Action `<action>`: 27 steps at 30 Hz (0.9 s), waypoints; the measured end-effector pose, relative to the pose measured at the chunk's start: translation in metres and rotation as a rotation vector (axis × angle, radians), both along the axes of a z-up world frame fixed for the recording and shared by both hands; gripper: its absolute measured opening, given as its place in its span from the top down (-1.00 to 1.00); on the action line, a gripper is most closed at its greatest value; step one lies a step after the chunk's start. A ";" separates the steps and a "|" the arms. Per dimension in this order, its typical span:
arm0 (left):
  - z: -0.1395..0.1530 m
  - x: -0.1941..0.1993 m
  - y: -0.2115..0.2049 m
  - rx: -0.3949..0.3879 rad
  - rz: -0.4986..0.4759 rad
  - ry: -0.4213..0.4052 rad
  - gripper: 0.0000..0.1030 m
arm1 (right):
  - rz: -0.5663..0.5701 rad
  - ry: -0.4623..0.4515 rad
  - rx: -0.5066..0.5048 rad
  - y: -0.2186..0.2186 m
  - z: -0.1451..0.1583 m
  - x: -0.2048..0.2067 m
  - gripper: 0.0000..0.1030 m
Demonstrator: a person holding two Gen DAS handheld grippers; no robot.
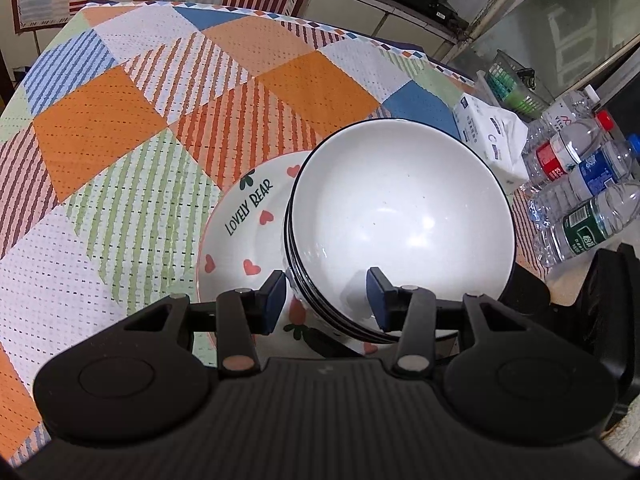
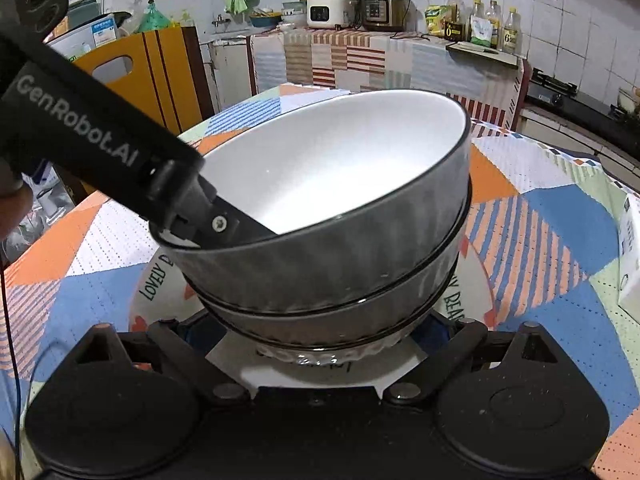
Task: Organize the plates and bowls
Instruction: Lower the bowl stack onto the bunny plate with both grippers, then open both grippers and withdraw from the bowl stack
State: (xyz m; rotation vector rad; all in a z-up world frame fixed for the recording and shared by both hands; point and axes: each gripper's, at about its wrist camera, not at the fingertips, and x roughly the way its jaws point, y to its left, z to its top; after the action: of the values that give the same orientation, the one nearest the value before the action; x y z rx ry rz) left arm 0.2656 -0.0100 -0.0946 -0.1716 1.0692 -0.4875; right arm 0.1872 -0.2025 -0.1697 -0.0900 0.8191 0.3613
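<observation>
On the table with the patchwork tablecloth (image 1: 120,128) stands a white plate (image 1: 240,236) with red hearts and the words "LOVELY BEAR", and on this plate sits a stack of bowls (image 1: 400,216). They are white inside and grey outside, each with a dark rim. From the right wrist view at least two bowls are nested, and the top bowl (image 2: 332,184) is tilted, its left side lower than its right.

The left gripper (image 1: 326,300) is spread open across the near rim of the stack: one blue pad (image 1: 274,300) is outside the bowl wall, over the plate, and the other pad is inside the top bowl. A gap shows between each pad and the wall, so it is not clamping the bowl. In the right wrist view the same tool comes from the upper left as a black arm (image 2: 80,128) marked "GenRobot.AI", with one finger reaching down into the top bowl.

The right gripper (image 2: 320,336) is low, at the near foot of the stack, above the plate edge. Its fingers go under the bowls, one on each side, and their tips are hidden, so I cannot tell if it is gripping or released.

Beside the stack, on the right of the left wrist view, lie a white tissue pack (image 1: 492,136) and several plastic water bottles (image 1: 580,184), near the table edge. Behind the table, the right wrist view shows a counter with a rice cooker (image 2: 326,10), a pressure cooker (image 2: 384,6) and oil bottles (image 2: 480,24).
</observation>
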 end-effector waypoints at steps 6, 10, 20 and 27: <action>0.005 -0.018 0.005 -0.015 0.104 -0.095 0.13 | -0.055 0.041 0.010 -0.005 0.008 -0.011 -0.89; 0.015 -0.029 0.009 -0.033 0.143 -0.119 0.12 | -0.096 0.054 0.009 -0.009 0.019 -0.027 -0.89; 0.064 -0.085 0.021 0.069 0.128 -0.268 0.02 | -0.197 0.016 -0.024 -0.011 0.062 -0.071 -0.89; 0.097 -0.122 0.033 0.083 0.135 -0.266 -0.03 | -0.281 0.018 -0.085 -0.009 0.097 -0.096 -0.89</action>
State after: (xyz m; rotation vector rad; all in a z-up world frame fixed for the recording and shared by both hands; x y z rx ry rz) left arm 0.1432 0.0232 0.0020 -0.1017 0.8096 -0.3324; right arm 0.0909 -0.2116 -0.0723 -0.0500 0.8518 0.0626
